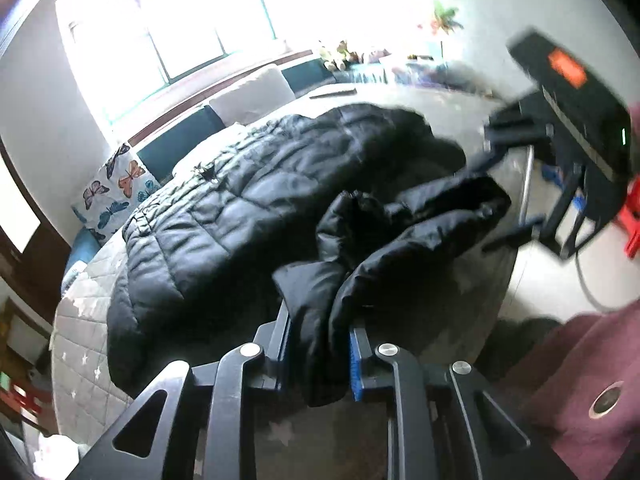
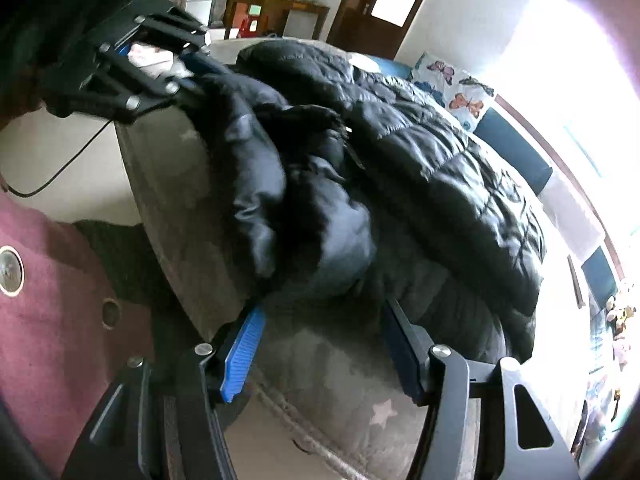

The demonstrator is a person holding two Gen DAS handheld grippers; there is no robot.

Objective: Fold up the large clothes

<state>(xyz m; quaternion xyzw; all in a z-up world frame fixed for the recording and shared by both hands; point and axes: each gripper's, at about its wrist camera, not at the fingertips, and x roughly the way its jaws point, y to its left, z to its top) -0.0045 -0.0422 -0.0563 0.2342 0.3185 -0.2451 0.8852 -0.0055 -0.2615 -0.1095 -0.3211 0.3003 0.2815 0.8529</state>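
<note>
A large black quilted down jacket point(image 1: 240, 200) lies spread on a grey star-print bed point(image 1: 80, 344); it also shows in the right wrist view point(image 2: 440, 152). My left gripper point(image 1: 320, 344) is shut on a bunched fold of the jacket near the bed's edge, and it shows at the upper left of the right wrist view point(image 2: 192, 68). My right gripper point(image 2: 320, 320) is open, its blue pads on either side of the jacket's puffy edge without clamping it. It appears at the right of the left wrist view point(image 1: 504, 184).
A butterfly-print pillow point(image 1: 116, 188) and a white pillow point(image 1: 252, 96) lie at the bed's far side under a bright window. A red stool point(image 1: 632, 224) stands on the floor. A wooden door point(image 2: 384, 4) and a shelf point(image 2: 272, 0) are behind. My maroon sleeve point(image 2: 48, 300) is close by.
</note>
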